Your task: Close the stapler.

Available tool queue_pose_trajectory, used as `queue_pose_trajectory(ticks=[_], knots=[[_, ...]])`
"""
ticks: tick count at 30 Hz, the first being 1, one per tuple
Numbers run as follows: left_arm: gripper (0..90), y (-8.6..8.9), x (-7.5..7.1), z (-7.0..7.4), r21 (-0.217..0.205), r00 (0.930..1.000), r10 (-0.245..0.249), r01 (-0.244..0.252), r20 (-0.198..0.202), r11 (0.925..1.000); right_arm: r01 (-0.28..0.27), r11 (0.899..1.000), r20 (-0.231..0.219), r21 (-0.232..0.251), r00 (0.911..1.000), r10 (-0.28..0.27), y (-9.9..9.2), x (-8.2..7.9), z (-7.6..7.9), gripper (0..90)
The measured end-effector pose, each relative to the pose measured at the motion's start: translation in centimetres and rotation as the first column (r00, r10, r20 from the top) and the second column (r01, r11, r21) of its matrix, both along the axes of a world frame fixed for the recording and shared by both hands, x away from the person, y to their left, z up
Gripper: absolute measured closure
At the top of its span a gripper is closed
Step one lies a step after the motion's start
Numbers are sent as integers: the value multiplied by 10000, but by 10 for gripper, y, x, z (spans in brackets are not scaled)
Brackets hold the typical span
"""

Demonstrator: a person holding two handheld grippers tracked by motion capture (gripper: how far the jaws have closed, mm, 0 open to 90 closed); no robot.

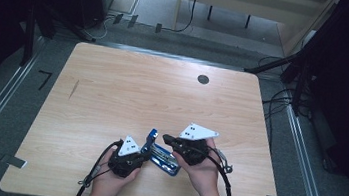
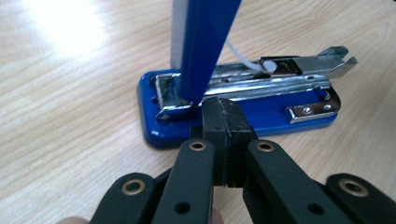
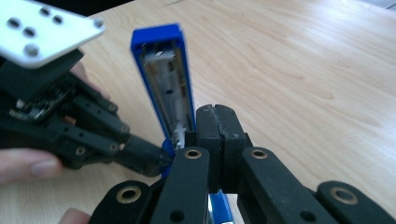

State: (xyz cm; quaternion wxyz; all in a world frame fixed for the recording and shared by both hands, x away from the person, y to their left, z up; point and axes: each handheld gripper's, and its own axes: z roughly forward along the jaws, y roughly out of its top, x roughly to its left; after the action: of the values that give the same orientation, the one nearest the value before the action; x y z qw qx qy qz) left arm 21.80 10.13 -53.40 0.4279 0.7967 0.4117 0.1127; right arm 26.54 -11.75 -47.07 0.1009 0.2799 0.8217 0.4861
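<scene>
Dark floor and metal rails surround a pale wooden counter (image 1: 111, 100) with rounded corners, and a small round grey cap (image 1: 203, 79) sits in its far side. Cables trail over the floor beyond the counter's far edge.

Near the front edge of the counter, between the person's two hands, lies a blue stapler (image 1: 161, 156). Its flat blue base (image 2: 261, 116) rests on the wood, with the chrome staple channel (image 2: 261, 81) lying along it. The blue top cover (image 3: 163, 79) is swung open and stands almost upright from the hinge end, its metal-lined inside showing in the right gripper view.

The left gripper (image 1: 127, 157) comes in from the left, held in the left hand (image 1: 109, 180). Its jaws are clenched together with nothing between them, and their tips sit just in front of the base's hinge end, close beside the foot of the raised cover; whether they touch the base cannot be told.

The right gripper (image 1: 177, 143) is held in the right hand (image 1: 201, 174) above the stapler's other side. Its jaws are likewise clenched on nothing, pads pressed flat against each other, with their tips just beside the lower part of the upright cover. The grey three-cornered plates on both grippers catch the light in the high view.
</scene>
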Motion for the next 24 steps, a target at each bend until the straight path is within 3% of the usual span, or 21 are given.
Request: queue_pose_trajectory(ticks=[15,24], knots=[[900,-5,1,0,101,9998,-174,173,131,9998,295,9987,402,407,9987,-311,12,10,33,900],[900,-5,1,0,147,9997,-188,186,166,9997,-77,9991,573,423,9983,53,29,8,41,900]])
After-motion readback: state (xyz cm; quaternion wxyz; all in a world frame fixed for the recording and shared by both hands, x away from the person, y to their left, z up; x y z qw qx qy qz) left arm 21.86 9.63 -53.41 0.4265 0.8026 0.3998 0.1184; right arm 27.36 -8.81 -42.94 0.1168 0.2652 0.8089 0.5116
